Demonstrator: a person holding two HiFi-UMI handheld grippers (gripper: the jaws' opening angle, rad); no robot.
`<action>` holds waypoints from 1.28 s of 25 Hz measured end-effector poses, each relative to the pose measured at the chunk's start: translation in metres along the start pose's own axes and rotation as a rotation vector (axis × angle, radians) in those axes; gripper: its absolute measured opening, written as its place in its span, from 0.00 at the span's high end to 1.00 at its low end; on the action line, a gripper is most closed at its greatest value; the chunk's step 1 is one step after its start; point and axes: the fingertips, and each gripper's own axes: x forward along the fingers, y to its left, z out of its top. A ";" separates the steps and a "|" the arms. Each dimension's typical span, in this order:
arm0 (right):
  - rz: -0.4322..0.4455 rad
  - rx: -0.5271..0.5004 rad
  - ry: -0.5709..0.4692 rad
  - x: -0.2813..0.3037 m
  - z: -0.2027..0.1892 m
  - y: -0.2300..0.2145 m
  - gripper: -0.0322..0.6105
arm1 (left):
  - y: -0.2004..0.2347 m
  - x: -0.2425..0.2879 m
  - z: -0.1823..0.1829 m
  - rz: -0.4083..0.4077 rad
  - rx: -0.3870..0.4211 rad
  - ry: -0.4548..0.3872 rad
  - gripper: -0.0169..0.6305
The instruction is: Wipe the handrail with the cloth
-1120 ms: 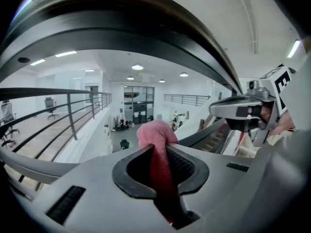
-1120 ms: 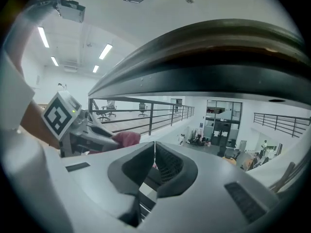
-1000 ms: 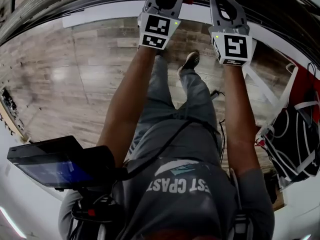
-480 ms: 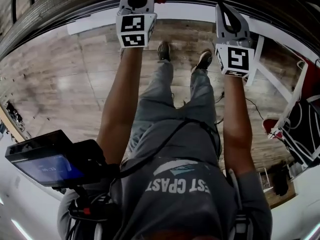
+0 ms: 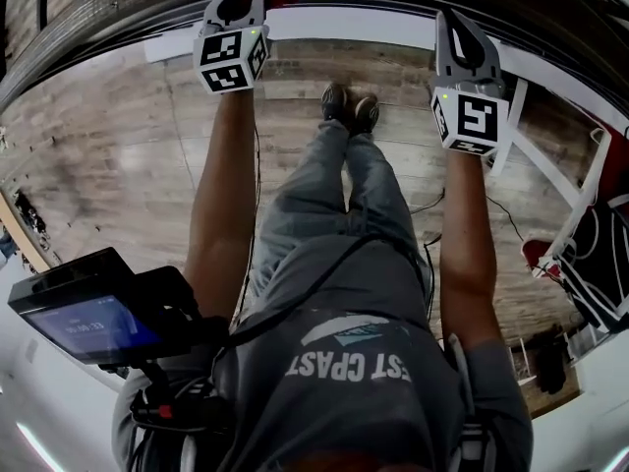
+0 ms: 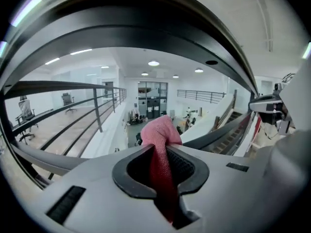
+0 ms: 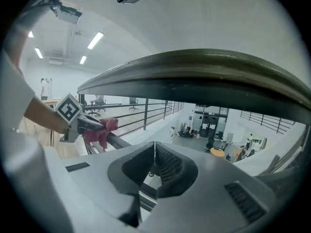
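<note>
Cloth [image 6: 160, 137] is hanging pinched between the clamped jaws of the left tool [image 6: 163, 152], bunching up at the dark handrail [image 7: 204, 79]. The right tool [image 7: 154, 147] is pointing at the same rail well to the side, its jaws together on nothing. Wood-plank floor [image 5: 118, 155] is spreading below the person. Beyond the rail, an open white hall with ceiling lights is showing. The grey shirt [image 5: 344, 332] is showing the partial print "EST CPAST".

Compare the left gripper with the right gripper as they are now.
The left gripper is shut on the red cloth; the right gripper is shut on nothing. The left gripper holds its cloth at the handrail, while the right gripper only points toward the rail with nothing to wipe with. Both have jaws together and are raised near the handrail.
</note>
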 end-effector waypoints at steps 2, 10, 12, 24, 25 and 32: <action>0.012 0.007 -0.018 0.008 0.010 0.015 0.94 | 0.002 -0.003 0.004 -0.001 -0.024 -0.012 0.89; 0.038 0.031 -0.030 0.020 0.018 0.039 0.94 | -0.045 0.009 0.012 -0.135 0.134 0.025 0.89; 0.015 0.022 -0.024 0.021 0.021 0.039 0.94 | -0.008 -0.001 0.005 -0.104 0.136 0.027 0.89; -0.051 0.026 0.011 0.093 0.075 0.191 0.94 | 0.062 -0.026 -0.010 -0.311 0.134 -0.023 0.89; -0.041 0.029 0.014 0.098 0.079 0.208 0.94 | 0.072 -0.029 -0.012 -0.329 0.161 -0.020 0.89; -0.073 0.055 0.052 0.096 0.072 0.233 0.94 | 0.231 -0.073 -0.038 -0.128 0.060 -0.004 0.89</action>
